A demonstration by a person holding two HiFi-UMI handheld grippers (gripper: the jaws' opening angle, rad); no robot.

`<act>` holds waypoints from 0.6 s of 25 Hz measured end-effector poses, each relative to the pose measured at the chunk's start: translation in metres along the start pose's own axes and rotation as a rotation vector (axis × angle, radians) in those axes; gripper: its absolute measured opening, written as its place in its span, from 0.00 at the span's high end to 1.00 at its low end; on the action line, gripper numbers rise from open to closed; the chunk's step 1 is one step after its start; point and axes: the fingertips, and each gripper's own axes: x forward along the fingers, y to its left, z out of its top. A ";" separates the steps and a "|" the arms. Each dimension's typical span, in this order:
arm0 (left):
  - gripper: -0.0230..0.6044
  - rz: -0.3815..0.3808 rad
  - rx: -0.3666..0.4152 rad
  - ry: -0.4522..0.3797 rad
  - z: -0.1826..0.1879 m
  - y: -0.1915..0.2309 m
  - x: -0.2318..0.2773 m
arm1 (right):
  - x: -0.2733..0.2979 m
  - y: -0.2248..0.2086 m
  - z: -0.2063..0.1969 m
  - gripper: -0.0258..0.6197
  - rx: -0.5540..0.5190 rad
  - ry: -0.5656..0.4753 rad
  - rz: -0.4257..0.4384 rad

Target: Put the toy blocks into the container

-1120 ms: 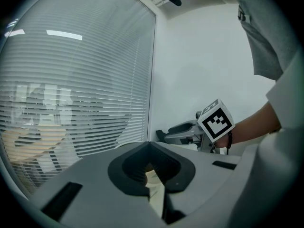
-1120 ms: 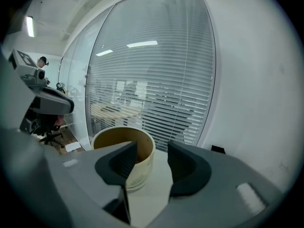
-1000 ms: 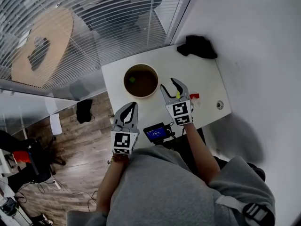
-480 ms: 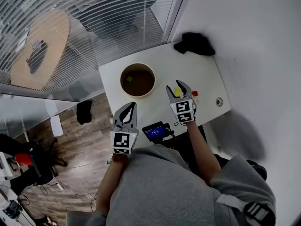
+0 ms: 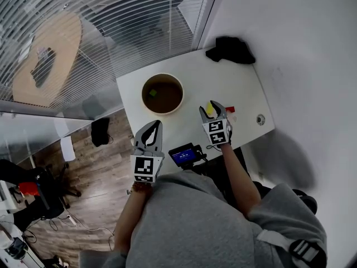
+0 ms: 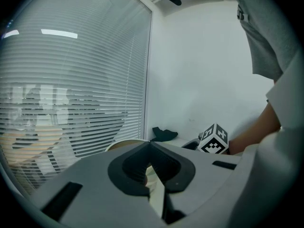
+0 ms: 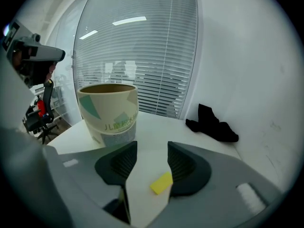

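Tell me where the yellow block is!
In the right gripper view, the yellow block lies on the white table between the right gripper's open fingers.

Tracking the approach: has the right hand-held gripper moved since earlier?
Yes. The right hand-held gripper has shifted right, away from the container, in the head view; its open jaws straddle the yellow block.

White table (image 5: 195, 80), paper container (image 7: 109, 114), yellow block (image 7: 161, 183), red block (image 5: 230, 109), black cloth (image 5: 230, 50)
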 end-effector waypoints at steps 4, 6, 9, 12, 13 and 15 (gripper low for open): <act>0.95 0.002 -0.001 0.003 0.000 0.000 0.000 | 0.006 -0.003 -0.017 0.63 0.022 0.034 -0.004; 0.95 0.001 -0.002 0.003 0.000 0.001 0.001 | 0.009 -0.004 -0.026 0.63 0.031 0.056 -0.008; 0.95 0.000 0.001 0.005 0.000 0.001 0.001 | 0.014 -0.004 -0.040 0.63 0.046 0.089 -0.008; 0.95 0.000 0.004 0.006 0.001 0.001 0.001 | 0.016 -0.002 -0.052 0.63 0.064 0.116 -0.008; 0.95 0.000 0.004 0.006 0.001 0.001 0.001 | 0.016 -0.002 -0.056 0.63 0.070 0.124 -0.007; 0.95 0.002 0.003 0.007 0.000 0.001 0.000 | 0.017 -0.001 -0.064 0.63 0.082 0.138 -0.009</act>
